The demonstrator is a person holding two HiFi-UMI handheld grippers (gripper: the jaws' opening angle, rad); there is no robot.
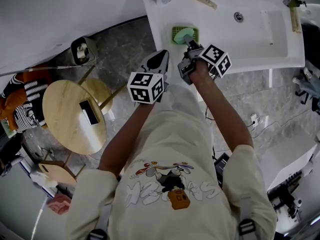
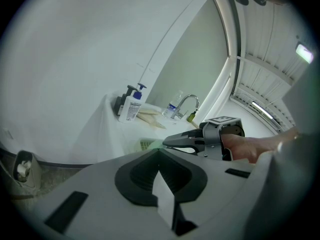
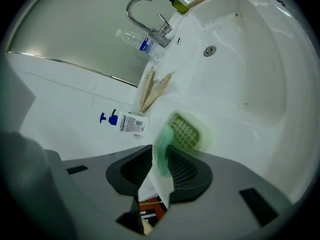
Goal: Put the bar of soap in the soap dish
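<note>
Right gripper view, right gripper [image 3: 161, 156] jaws clamping bar of soap [image 3: 163, 140] over soap dish [image 3: 204, 132] rim, left gripper [image 2: 159, 168] jaws together.

Glossy white sink [image 3: 240, 69], with a polished metal tap [image 3: 142, 14] at its 11 o'clock. Smooth, waxy green soap [image 3: 162, 151]; translucent green plastic dish [image 3: 189, 132]. Matt pale wood table [image 1: 65, 119]; veined grey stone floor [image 1: 120, 54].

Pinching the green bar of soap [image 3: 163, 138] on edge between the jaws of the right gripper [image 3: 161, 156]; holding it right at the near rim of the green soap dish [image 3: 189, 132] on the white ledge [image 3: 225, 119]; beyond, looking past a pump bottle [image 3: 131, 123], wooden sticks [image 3: 152, 90], water bottle [image 3: 142, 43] and tap [image 3: 145, 14]; basin [image 3: 250, 69] and drain [image 3: 210, 50] to the right.
</note>
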